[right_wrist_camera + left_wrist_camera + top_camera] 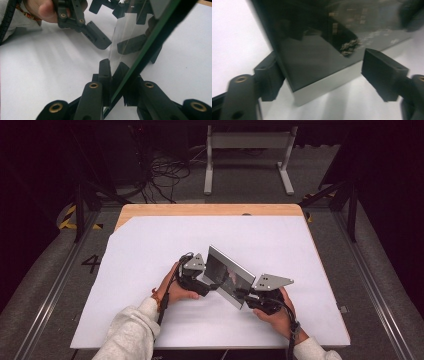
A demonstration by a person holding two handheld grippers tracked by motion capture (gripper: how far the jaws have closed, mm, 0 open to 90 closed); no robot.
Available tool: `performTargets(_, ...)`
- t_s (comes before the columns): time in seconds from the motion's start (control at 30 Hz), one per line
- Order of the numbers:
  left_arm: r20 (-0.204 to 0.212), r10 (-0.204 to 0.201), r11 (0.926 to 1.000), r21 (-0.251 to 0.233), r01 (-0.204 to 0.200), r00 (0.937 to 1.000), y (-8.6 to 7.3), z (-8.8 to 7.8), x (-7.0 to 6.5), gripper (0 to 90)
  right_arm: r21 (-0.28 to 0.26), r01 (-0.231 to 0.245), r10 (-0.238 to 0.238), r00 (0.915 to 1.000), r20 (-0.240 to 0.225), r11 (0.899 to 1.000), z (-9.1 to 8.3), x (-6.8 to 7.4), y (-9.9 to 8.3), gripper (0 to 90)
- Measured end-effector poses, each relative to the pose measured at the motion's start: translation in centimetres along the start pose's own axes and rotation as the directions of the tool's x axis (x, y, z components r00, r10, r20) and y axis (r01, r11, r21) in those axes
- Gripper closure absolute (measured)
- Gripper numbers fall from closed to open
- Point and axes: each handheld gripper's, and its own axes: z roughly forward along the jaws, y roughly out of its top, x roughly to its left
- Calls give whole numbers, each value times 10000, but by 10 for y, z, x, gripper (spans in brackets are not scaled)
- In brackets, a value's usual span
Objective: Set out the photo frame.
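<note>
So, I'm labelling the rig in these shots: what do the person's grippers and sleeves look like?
Both are black two-jaw tools: the left gripper and right gripper each carry a grey three-cornered plate, brass-coloured rivets on the linkage and a black trailing cable. The sleeves are light grey; a reddish band circles the left wrist.

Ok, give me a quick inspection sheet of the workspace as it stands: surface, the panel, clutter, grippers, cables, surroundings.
Surface: white sheet covers a wooden table; wood shows along the far edge.
Job's things: one dark glossy panel with a pale edge, raised on edge and tilted, between the two grippers.
Clutter: nothing seen on the sheet.
Grippers: right gripper is shut on the panel's thin edge; left gripper is open, its jaws straddling a corner of the panel, one jaw clearly apart from it.
Cables: a black cable trails from the right gripper along the wrist; a tangle of cords lies on the floor beyond the table.
Surroundings: grey floor, a white metal stand behind, dark room.
</note>
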Motion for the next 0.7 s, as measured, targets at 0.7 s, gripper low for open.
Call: performTargets(0.7, -319, -112, 9998, 145, 117, 9994, -2, -7, -1, 340, -744, -129, 186, 9969, 768, 9971, -39, 7, -6, 805)
